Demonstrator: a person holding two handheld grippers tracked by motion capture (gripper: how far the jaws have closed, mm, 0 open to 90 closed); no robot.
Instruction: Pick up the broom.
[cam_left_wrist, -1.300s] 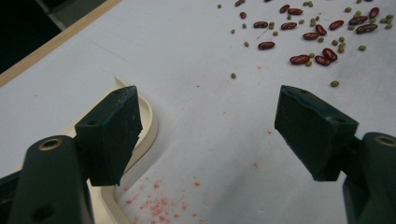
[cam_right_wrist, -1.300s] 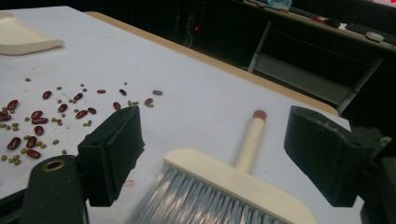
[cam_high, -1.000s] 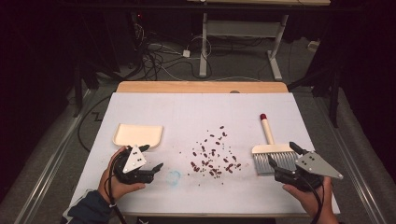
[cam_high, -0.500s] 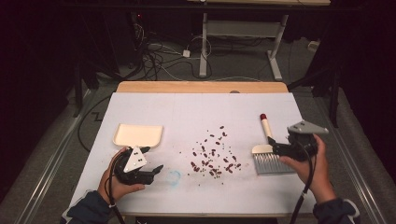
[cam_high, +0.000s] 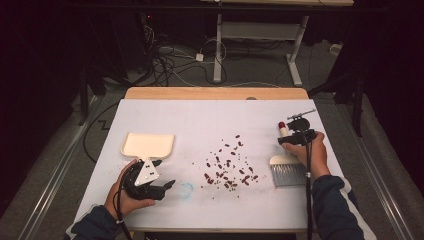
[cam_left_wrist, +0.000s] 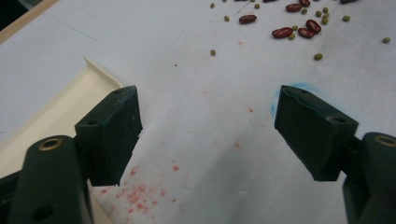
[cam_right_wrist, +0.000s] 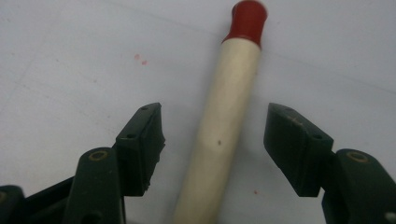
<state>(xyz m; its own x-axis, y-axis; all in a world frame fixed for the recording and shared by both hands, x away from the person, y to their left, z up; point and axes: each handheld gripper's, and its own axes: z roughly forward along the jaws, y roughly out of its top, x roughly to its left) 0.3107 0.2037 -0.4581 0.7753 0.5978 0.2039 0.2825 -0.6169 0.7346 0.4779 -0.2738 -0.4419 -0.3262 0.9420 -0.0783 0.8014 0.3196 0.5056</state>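
Right gripper (cam_right_wrist: 212, 140) fingers are closing around the brush handle (cam_right_wrist: 224, 116) lying on the worktop (cam_high: 200, 120), not gripping yet; keep it centred, squeeze squarely. Left gripper (cam_left_wrist: 205, 135) is idling wide beside dustpan (cam_high: 147, 145).

Left gripper (cam_high: 167, 185) parked low near the front edge, jaws spread wide (hand wrapped round its body). Right gripper (cam_high: 292, 141) reaching farther out, jaws just been closing, not clamped yet.
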